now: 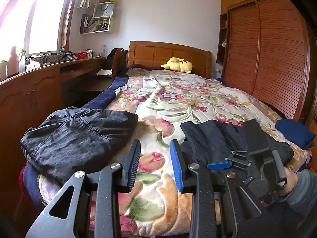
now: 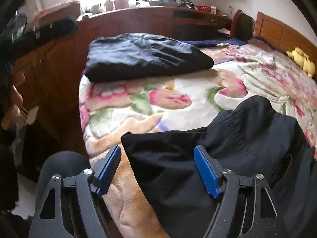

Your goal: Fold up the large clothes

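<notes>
At the foot of the bed [image 1: 198, 91], with its flowered blanket spread flat from the wooden headboard down, three bundles of clothing sit along the near edge. The blanket looks like the working surface: smooth and wide enough for a big garment.

On the window side of the bed's foot lies a black jacket [image 1: 75, 136], already folded into a thick, squarish pad and, I'd judge, parked out of the way. At the opposite, wardrobe-side corner sits a small navy bundle [image 1: 295, 133], also folded, well apart from the jacket. Between them, nearer the navy one, lies the dark garment [image 2: 218, 158] that seems to be the one in hand: loose, rumpled, one flap running toward the foot edge.

The right gripper [image 2: 158, 168] hangs over that garment with its jaws spread wide. The blue pad on the wardrobe side rests over the cloth, the other over bare blanket just beside the hem, so the garment's near edge lies between the jaws, unpinched.

The left gripper [image 1: 155, 162] hovers over bare blanket between the black jacket and the dark garment, jaws parted and holding nothing, the dark garment just beside its wardrobe-side finger.
</notes>
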Motion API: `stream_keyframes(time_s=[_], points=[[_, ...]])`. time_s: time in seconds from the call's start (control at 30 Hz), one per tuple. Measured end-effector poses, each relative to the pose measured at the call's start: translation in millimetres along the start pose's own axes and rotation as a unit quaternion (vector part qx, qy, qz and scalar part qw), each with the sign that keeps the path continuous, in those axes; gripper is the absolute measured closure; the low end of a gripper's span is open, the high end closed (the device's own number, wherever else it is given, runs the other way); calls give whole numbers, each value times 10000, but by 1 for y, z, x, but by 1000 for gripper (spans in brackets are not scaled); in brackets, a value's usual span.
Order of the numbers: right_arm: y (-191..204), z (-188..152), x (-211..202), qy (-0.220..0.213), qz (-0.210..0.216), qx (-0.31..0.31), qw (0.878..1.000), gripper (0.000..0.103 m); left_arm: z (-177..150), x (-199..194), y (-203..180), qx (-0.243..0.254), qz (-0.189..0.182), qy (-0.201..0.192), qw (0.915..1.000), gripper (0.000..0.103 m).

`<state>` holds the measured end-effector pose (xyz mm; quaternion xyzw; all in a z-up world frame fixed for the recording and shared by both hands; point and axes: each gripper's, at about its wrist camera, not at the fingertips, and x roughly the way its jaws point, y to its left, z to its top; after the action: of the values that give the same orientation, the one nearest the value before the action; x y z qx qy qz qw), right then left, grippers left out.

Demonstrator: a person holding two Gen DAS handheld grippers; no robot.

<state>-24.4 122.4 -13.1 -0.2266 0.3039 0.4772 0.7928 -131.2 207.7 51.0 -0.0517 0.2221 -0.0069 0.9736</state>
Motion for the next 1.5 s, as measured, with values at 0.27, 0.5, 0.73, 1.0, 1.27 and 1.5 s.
stream_keyframes(time_s=[0.27,0.5,0.73,1.0,1.27,1.5], points=[[8,11,26,245,-602,-32,9979,52,-3,5,-6,-2,-39,90,10000,71],[-32,17,-90,-1186,-1087,636,9849,96,2,13,-34,160,-285,133,9994,71],[-90,-63,-243,-2011,-2603,1612,9305,96,13,38,-96,430,-897,169,9949,71],[-113,-216,-267,-1108,-3351,3007,8860,96,18,79,-187,872,-1625,367,9822,71],[-111,-253,-281,-1184,-3265,3424,8730,97,27,102,-262,1108,-2168,469,9688,71],[-118,-244,-306,-1369,-3102,3380,8779,89,39,141,-308,1322,-2242,627,9635,71]])
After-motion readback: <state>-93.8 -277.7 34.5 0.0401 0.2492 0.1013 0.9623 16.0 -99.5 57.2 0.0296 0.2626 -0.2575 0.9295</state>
